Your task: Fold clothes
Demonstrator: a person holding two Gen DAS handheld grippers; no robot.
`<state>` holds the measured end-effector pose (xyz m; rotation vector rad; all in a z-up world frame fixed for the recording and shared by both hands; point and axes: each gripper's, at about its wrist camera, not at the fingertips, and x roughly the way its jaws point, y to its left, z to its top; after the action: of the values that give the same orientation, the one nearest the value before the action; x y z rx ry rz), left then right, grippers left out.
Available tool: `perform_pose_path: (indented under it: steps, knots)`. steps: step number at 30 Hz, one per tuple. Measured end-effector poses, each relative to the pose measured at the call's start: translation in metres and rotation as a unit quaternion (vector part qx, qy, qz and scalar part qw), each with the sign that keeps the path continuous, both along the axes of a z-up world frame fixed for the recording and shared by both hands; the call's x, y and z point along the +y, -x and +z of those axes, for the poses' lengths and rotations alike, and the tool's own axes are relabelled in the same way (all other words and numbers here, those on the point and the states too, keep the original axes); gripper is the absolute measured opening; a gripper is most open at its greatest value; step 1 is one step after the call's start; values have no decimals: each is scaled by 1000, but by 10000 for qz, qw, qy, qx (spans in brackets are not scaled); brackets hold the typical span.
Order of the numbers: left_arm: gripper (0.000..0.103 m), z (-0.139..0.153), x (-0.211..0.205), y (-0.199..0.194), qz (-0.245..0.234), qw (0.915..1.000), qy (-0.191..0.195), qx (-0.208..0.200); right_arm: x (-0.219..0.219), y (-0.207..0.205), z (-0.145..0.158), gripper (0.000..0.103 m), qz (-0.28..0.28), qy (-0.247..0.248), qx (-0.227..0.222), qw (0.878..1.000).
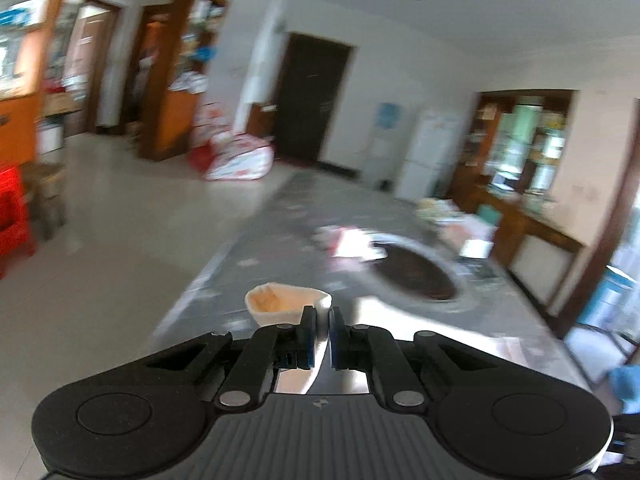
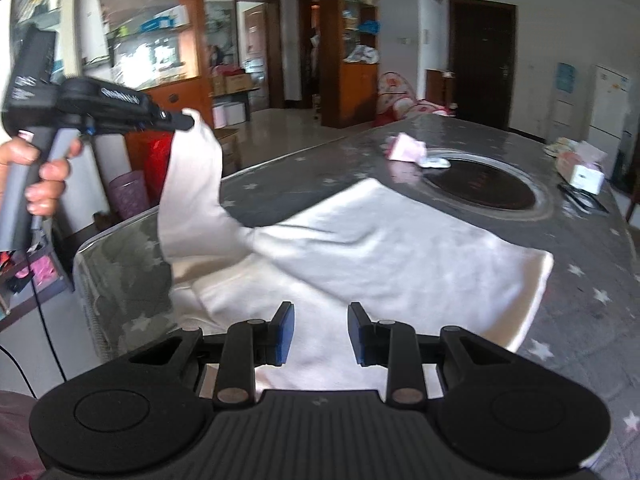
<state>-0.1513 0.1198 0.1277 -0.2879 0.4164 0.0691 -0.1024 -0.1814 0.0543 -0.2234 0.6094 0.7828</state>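
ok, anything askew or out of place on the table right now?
Nothing damaged or spilled. The white garment lies rumpled and skewed on the table, one sleeve pulled up by the left gripper. A crumpled pink item sits by the round inset, off the folding area.

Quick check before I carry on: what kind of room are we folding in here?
Most likely a home's living and dining room. A large table with a star-patterned cover and a built-in round hotplate holds the white garment; wooden display shelves and a white fridge stand beyond.
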Motion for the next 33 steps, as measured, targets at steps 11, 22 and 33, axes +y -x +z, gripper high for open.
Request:
perform_pose_path:
  steps: [11, 22, 33]
  knots:
    - [7, 2, -116, -17, -1928, 9812, -81, -50, -58, -3, -3, 29, -836, -110, 25, 9964]
    - [17, -49, -171, -25, -2941, 9530, -391, 606, -78, -3, -6, 29, -1157, -154, 115, 9931]
    - [42, -64, -111, -11, -2285, 9674, -773, 779, -59, -2, -11, 29, -827, -140, 271, 9961]
